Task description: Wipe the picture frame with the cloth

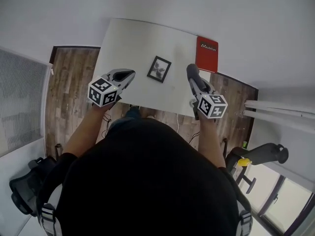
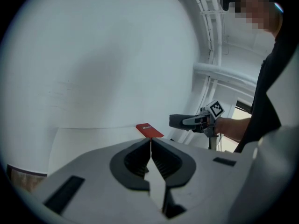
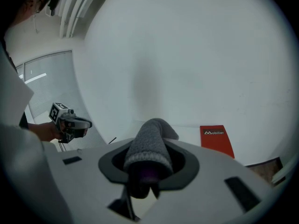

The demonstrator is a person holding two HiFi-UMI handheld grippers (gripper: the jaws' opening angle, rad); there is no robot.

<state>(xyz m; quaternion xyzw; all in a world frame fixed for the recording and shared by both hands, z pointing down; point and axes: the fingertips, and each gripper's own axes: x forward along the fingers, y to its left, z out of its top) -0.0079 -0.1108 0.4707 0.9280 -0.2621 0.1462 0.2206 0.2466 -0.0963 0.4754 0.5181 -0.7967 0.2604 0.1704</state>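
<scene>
Your right gripper (image 1: 192,73) is clamped on the thick grey fleece cloth (image 3: 148,148), which bulges out over the jaw tips. Your left gripper (image 2: 150,141) is fully closed with nothing in it. The small black-rimmed picture frame (image 1: 159,69) sits on the white rectangular table (image 1: 123,43), between the two grippers and touched by neither.

The main risk is the loose frame. Nothing steadies it, so a sideways wipe could push it across the smooth top towards the flat red booklet (image 1: 206,53) or the table's edge. Bracing it would probably need your left jaws opened first. The cloth is only pinched, so a hard drag might pull it free.

No container is in view, only the booklet.
</scene>
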